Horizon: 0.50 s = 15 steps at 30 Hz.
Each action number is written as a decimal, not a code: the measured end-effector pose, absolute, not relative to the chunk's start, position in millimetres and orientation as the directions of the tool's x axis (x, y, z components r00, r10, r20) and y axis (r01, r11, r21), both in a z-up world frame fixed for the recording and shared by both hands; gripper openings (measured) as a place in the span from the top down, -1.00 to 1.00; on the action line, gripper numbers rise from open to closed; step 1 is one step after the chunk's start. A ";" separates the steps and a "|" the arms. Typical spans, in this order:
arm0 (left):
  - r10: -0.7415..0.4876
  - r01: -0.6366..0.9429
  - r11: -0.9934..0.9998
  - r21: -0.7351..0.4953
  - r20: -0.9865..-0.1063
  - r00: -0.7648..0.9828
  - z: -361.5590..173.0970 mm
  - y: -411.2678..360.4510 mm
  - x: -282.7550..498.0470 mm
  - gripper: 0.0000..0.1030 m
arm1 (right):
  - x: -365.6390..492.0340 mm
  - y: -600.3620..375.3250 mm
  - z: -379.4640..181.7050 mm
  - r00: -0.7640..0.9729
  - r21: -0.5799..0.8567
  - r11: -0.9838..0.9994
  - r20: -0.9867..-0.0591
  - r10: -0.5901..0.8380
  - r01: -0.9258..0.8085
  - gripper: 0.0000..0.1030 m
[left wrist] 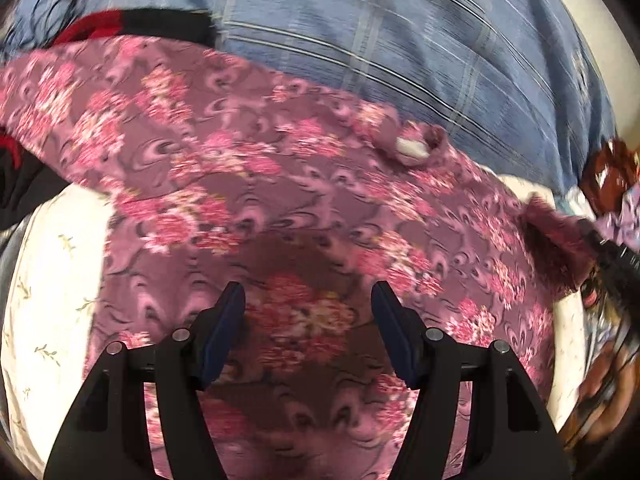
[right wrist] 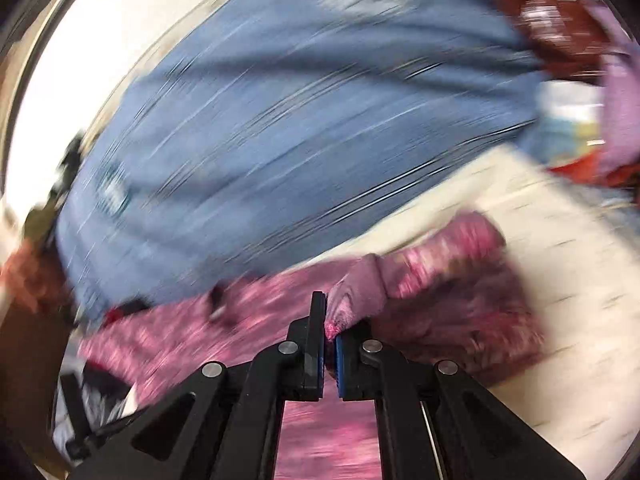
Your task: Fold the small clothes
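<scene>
Blue plaid bedcover [left wrist: 420, 60], cream sprigged sheet [left wrist: 52, 280], perhaps a brown patterned cloth [left wrist: 610, 172]

A bed covered by a white sheet [left wrist: 52, 264] with a faint sprig print carries everything. A purple garment with pink flowers [left wrist: 280, 184] lies spread across the sheet. Beyond it rests a blue plaid cloth [left wrist: 400, 52], large and rumpled. A black and red item [left wrist: 132, 22] lies at the far left, touching the garment's edge. A brown patterned cloth [left wrist: 610, 172] sits at the right edge.
</scene>
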<state>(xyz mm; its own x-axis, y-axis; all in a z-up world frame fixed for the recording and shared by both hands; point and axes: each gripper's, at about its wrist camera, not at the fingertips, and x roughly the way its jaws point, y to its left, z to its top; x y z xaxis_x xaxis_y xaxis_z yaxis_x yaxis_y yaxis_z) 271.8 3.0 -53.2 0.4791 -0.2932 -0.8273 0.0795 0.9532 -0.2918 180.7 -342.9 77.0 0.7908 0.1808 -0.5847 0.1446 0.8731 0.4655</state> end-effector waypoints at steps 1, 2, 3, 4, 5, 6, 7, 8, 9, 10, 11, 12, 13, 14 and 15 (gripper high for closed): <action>-0.303 0.066 0.949 -0.310 -0.826 0.475 -53.5 10.7 272.5 -0.26 | 189.8 -316.3 73.8 0.774 0.464 0.879 -0.595 0.217 0.110 0.93; -0.317 0.055 0.942 -0.332 -0.821 0.475 -53.0 19.0 272.6 -0.26 | 197.2 -296.1 71.8 0.760 0.460 0.884 -0.604 0.240 0.086 0.93; -0.321 0.047 0.939 -0.341 -0.818 0.477 -53.1 22.6 271.8 -0.26 | 203.6 -271.7 70.3 0.745 0.453 0.890 -0.611 0.267 0.053 0.93; -0.326 0.035 0.935 -0.354 -0.813 0.482 -51.2 29.7 271.8 -0.26 | 212.8 -254.9 67.0 0.732 0.445 0.895 -0.618 0.287 0.025 0.93; -0.330 0.027 0.931 -0.364 -0.808 0.488 -49.1 36.3 271.7 -0.26 | 219.5 -236.6 65.5 0.721 0.436 0.900 -0.623 0.303 -0.002 0.93; -0.331 0.022 0.929 -0.369 -0.805 0.492 -48.0 40.4 271.5 -0.26 | 224.1 -220.6 62.6 0.710 0.431 0.902 -0.628 0.320 -0.025 0.93; -0.331 0.013 0.927 -0.375 -0.801 0.498 -46.3 46.7 271.5 -0.26 | 229.1 -197.6 60.5 0.694 0.421 0.905 -0.636 0.338 -0.056 0.93; -0.330 0.006 0.926 -0.379 -0.799 0.502 -45.2 51.1 271.5 -0.26 | 232.1 -183.2 59.1 0.686 0.411 0.909 -0.640 0.346 -0.075 0.92; -0.331 -0.003 0.922 -0.386 -0.795 0.508 -43.8 56.9 271.5 -0.26 | 236.2 -169.0 57.3 0.676 0.403 0.910 -0.644 0.357 -0.097 0.92; -0.333 -0.016 0.918 -0.397 -0.790 0.515 -42.4 64.0 271.3 -0.26 | 239.4 -152.0 55.7 0.659 0.405 0.905 -0.647 0.385 -0.131 0.92; -0.333 -0.026 0.914 -0.404 -0.787 0.519 -41.9 69.5 272.0 -0.26 | 243.3 -137.3 52.7 0.641 0.410 0.899 -0.651 0.407 -0.154 0.83; -0.334 -0.034 0.911 -0.410 -0.785 0.522 -41.5 74.4 272.7 -0.26 | 247.3 -119.5 48.3 0.624 0.403 0.899 -0.661 0.417 -0.173 0.80; -0.334 -0.048 0.907 -0.419 -0.783 0.526 -41.4 80.4 273.6 -0.26 | 248.7 -109.7 44.1 0.604 0.401 0.897 -0.673 0.428 -0.188 0.76; -0.335 -0.061 0.901 -0.429 -0.779 0.530 -41.4 85.7 274.4 -0.26 | 250.2 -96.1 37.1 0.565 0.389 0.898 -0.702 0.433 -0.205 0.60; -0.338 -0.072 0.895 -0.440 -0.776 0.533 -41.2 90.9 275.2 -0.26 | 251.9 -84.0 30.6 0.539 0.367 0.905 -0.729 0.423 -0.214 0.50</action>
